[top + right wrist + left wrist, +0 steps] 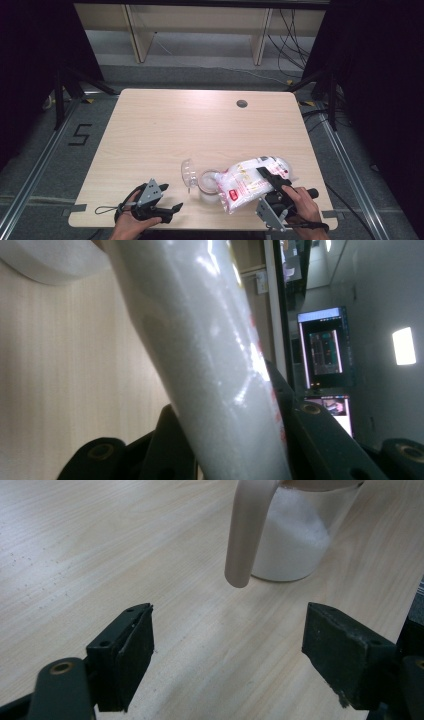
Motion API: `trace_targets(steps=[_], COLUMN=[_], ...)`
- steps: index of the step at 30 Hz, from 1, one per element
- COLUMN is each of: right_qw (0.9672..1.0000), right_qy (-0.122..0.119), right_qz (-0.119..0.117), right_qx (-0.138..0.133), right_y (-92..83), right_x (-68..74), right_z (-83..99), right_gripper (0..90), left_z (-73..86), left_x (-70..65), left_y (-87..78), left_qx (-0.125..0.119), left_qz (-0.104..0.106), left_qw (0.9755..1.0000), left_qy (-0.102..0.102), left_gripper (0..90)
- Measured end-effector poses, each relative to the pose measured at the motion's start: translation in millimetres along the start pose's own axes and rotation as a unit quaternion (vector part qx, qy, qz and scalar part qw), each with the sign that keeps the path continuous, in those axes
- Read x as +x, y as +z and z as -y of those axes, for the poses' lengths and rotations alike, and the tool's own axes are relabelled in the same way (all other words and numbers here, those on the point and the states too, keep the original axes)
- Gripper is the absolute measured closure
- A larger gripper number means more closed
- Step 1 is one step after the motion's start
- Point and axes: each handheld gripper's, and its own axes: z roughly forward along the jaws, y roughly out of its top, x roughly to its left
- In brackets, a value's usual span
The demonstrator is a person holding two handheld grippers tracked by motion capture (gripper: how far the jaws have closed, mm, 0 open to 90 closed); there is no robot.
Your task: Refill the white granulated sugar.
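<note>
High view first, from the left: our left claw (172, 207) rests on the pale wooden counter (165, 125) near its front edge, jaws spread wide with nothing between them. The left gripper view agrees, its two black pads well apart over bare wood, pointing at the clear plastic jar with a beige handle (295, 530), which already holds white grains in its lower part.

Moving right in the high view, a clear domed plastic lid (188, 175) lies just beside that jar (209, 181), whose mouth is open. Over it, tilted down toward the mouth, hangs the soft white plastic bag with red print (247, 182). Our right claw (272, 181) is clamped on the bag's far end, and the right gripper view shows the glossy white film (210, 365) pinched between the two black jaws. We judge that we are pouring the bag's contents into the jar, though we cannot make out the bag's opening or any falling grains from here.

The risks come from that blind spot. If the bag's mouth sits off the rim, grains would spill onto the counter, and a soft bag can slump and shift its spout sideways. The film looks slick, so a pinch this narrow might let it slide out. The jar stands unsupported, since our left claw is not touching it; a nudge from the bag's weight could tip it or push it into the lid.
</note>
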Motion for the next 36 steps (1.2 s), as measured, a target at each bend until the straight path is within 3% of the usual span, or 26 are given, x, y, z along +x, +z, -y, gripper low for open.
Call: trace_targets(steps=[1,2,3,4,5,8,9,11,12,13,16,17,18,19,20,22,23,25,26,27,28,32,35,36], right_qw=[1.0000,0.9991,0.9999,0.9999,0.9993,0.9995,0.9987,0.9983,0.9967,0.9984,0.9976,0.9981,0.9977,0.9978,0.9966,0.9925,0.9925,0.9887,0.9874,0.9851,0.9815,0.9717,0.9572,0.9572], right_qy=[0.000,-0.040,0.002,0.002,-0.030,-0.026,-0.041,-0.046,-0.067,-0.038,-0.042,-0.027,-0.029,0.008,0.029,0.074,0.074,0.098,0.101,0.116,0.139,0.178,0.230,0.230], right_qz=[0.000,0.002,-0.006,-0.006,-0.005,-0.004,-0.001,-0.001,0.001,-0.003,-0.007,-0.013,-0.010,-0.015,-0.028,-0.031,-0.031,-0.039,-0.044,-0.049,-0.055,-0.066,-0.076,-0.076], right_qx=[0.000,-0.013,-0.011,-0.011,-0.023,-0.017,-0.029,-0.036,-0.045,-0.041,-0.054,-0.053,-0.061,-0.064,-0.071,-0.092,-0.092,-0.107,-0.113,-0.117,-0.119,-0.141,-0.158,-0.158], right_y=[0.0,1.0,-0.5,-0.5,-0.4,-0.7,-2.3,-2.6,-3.4,-3.8,-2.4,-2.6,-2.4,-2.2,-1.7,0.2,0.2,1.9,2.6,3.7,3.6,8.9,16.1,16.1], right_x=[0.0,-5.1,1.4,1.4,-1.0,5.3,6.9,6.6,4.7,8.5,6.6,7.2,5.9,8.1,7.2,5.6,5.6,3.8,2.7,3.1,4.5,3.9,2.1,2.1], right_z=[0.0,0.1,4.2,4.2,4.3,3.6,1.5,0.6,-3.2,-2.9,-4.0,-3.7,-4.2,-2.8,-1.7,0.8,0.8,2.0,2.2,2.6,3.0,5.9,12.0,12.0], right_gripper=[74.6,75.0,75.8,75.8,76.4,76.9,77.3,77.3,77.4,77.4,77.5,77.5,77.6,77.8,77.9,78.3,78.3,78.5,78.7,78.8,79.0,79.4,79.9,79.9], left_z=[0.0,0.1,-0.9,-1.4,-0.5,-0.4,-1.1,-0.7,0.4,-0.2,-0.7,0.0,0.3,-0.5,-0.8,-0.3,0.0,-0.6,-0.8,-0.9,-0.2,-1.2,-0.4,-0.4], left_x=[0.0,-0.1,1.3,1.4,-0.2,-0.1,1.0,0.9,-0.1,0.0,1.0,-0.3,-0.9,0.0,1.3,-0.3,-0.9,-0.7,2.2,1.3,-0.2,0.9,1.1,1.1], left_y=[0.0,0.2,-0.8,-1.4,-0.3,-0.5,-1.2,-0.8,0.6,0.1,-1.0,-0.1,0.2,-0.5,-0.9,0.4,-0.2,0.3,-0.6,-0.4,-0.1,-1.0,-0.2,-0.2], left_qx=[0.000,-0.002,0.004,0.008,0.002,0.002,0.006,0.007,-0.003,-0.002,0.006,-0.001,-0.003,0.000,0.005,0.000,0.002,-0.007,0.005,0.005,0.001,0.004,0.001,0.001], left_qz=[0.000,0.000,-0.005,-0.007,0.000,-0.001,-0.002,0.002,0.001,0.000,0.001,0.001,0.002,0.000,0.001,0.001,0.000,0.000,-0.007,-0.002,-0.001,-0.005,-0.003,-0.003], left_qw=[1.0000,1.0000,1.0000,0.9999,1.0000,1.0000,1.0000,1.0000,1.0000,1.0000,1.0000,1.0000,1.0000,1.0000,0.9999,1.0000,1.0000,1.0000,0.9999,1.0000,1.0000,0.9999,1.0000,1.0000], left_qy=[0.000,-0.001,0.007,0.008,0.001,0.002,0.005,0.005,0.001,-0.002,0.006,0.001,-0.003,0.003,0.009,-0.001,0.000,-0.003,0.011,0.004,-0.001,0.008,0.002,0.002], left_gripper=[20.4,20.4,20.4,20.4,20.4,20.5,20.5,20.6,20.6,20.6,20.7,20.7,20.7,20.7,20.7,21.0,21.0,21.0,21.0,21.1,21.1,21.2,21.3,21.3])
